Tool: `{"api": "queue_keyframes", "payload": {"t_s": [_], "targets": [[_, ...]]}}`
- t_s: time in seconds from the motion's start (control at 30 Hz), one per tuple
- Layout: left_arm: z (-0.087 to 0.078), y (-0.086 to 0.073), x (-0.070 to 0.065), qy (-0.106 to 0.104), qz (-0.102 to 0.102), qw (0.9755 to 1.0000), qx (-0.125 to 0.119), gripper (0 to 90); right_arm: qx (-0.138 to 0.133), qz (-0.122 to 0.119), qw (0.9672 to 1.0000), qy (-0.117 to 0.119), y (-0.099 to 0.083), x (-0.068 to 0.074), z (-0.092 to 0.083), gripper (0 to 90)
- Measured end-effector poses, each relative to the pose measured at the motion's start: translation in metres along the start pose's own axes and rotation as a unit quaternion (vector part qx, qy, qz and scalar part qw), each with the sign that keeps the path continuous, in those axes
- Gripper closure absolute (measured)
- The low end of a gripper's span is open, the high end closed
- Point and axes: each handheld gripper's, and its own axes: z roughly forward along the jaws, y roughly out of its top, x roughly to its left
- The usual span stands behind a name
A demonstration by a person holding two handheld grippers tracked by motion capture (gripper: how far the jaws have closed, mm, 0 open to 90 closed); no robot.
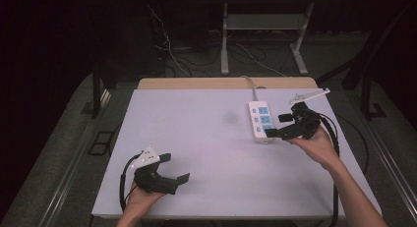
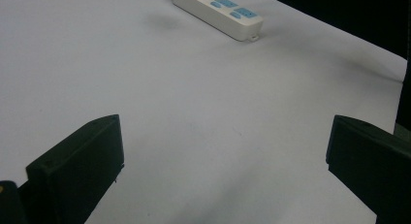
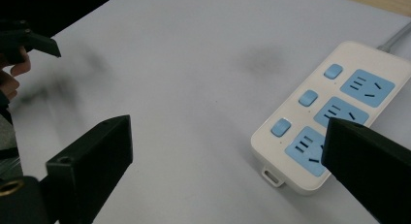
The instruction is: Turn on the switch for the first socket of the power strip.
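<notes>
Lying just beside the right hand-held gripper (image 1: 278,125): power strip (image 1: 260,120).

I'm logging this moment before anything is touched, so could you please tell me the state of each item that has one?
Power strip: flat on the table, all three sockets free, nothing plugged in.
Left gripper: open, holding nothing.
Right gripper: open, holding nothing, beside the strip's near end.
</notes>
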Motion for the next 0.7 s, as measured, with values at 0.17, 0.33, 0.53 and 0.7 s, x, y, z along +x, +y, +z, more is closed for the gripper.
{"api": "queue_keyframes", "payload": {"t_s": [0.17, 0.33, 0.53, 0.7], "targets": [[0.0, 0.0, 0.0, 0.0, 0.0, 1.0, 0.0, 0.0, 0.004, 0.001, 1.0, -0.003, 0.006, -0.004, 0.004, 3.9], [0.0, 0.0, 0.0, 0.0, 0.0, 1.0, 0.0, 0.0, 0.008, 0.005, 0.9999, -0.006, 0.011, -0.008, 0.008, 3.9], [0.0, 0.0, 0.0, 0.0, -0.001, 1.0, -0.001, 0.0, 0.007, 0.01, 0.9999, -0.009, 0.018, -0.013, 0.011, 3.9], [0.0, 0.0, 0.0, 0.0, -0.002, 1.0, -0.001, 0.0, 0.009, 0.014, 0.9998, -0.013, 0.024, -0.018, 0.015, 3.9]]}}
